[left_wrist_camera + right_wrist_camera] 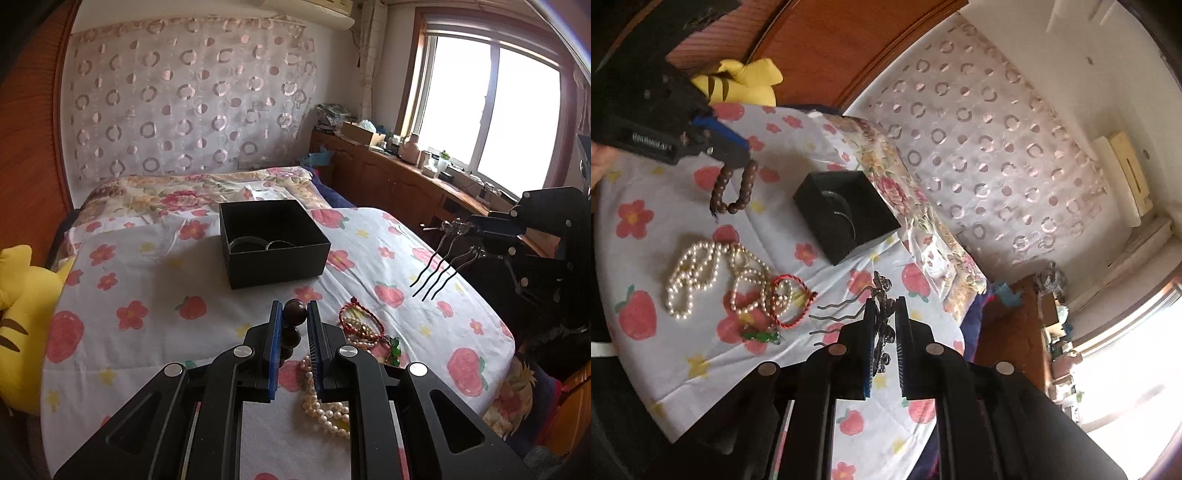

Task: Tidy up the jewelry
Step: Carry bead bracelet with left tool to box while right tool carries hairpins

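Observation:
My left gripper (294,309) is shut on a dark brown wooden bead bracelet (293,314), held above the bed; the bracelet hangs as a loop in the right wrist view (733,188). My right gripper (884,306) is shut on a dark metal hair comb (881,325) with wavy prongs, also in the left wrist view (441,267). An open black box (271,242) holds clear bangles; it also shows in the right wrist view (846,216). On the sheet lie a pearl necklace (698,273), a red cord bracelet (792,301) and a green charm (762,336).
The bed has a white sheet with red flowers (147,280). A yellow plush toy (22,295) lies at its left edge. A wooden cabinet (399,173) with clutter stands under the window on the right. A wooden headboard (857,44) is behind the bed.

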Tool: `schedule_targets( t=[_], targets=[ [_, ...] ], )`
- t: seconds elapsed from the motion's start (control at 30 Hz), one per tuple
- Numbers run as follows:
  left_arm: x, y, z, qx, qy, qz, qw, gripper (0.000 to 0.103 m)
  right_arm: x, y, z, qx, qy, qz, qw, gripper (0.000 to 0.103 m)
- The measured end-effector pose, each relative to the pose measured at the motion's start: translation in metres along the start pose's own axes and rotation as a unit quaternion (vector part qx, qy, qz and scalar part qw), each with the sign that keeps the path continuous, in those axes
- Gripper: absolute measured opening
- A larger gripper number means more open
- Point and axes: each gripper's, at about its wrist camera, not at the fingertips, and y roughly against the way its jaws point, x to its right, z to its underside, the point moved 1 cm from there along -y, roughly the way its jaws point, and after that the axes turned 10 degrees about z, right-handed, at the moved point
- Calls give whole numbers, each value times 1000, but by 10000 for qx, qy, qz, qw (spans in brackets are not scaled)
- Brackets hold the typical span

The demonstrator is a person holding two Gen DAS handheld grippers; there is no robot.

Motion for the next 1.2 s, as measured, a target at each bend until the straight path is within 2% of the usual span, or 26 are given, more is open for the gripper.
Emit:
schedule_targets(
  t=[0.13, 0.3, 0.6, 0.8, 1.0, 1.2],
  targets=[
    [-1, 0, -2, 14, -22, -3, 10000, 12, 5, -3, -5, 42, -192, -41, 9998, 12],
    [3, 1, -19, 73, -169, 51, 9998, 12, 10, -11, -15, 145, -468, -126, 9987, 12],
    [15, -11, -94, 378, -647, 59, 9972, 12, 29, -44, -41, 347, -912, -277, 9948, 12],
    [-1, -40, -133, 400, -625, 45, 9972, 12, 45, -73, -58, 439, -1121, -425, 9918, 12],
    [-30, -77, -146, 178, -452, 17, 9988, 12, 49, -107, -68, 503, -1429, -731, 9857, 12],
    [-60, -111, -137, -111, -271, -57, 9996, 12, 35, -146, -69, 441, -1789, -1183, 9757, 12]
  ],
)
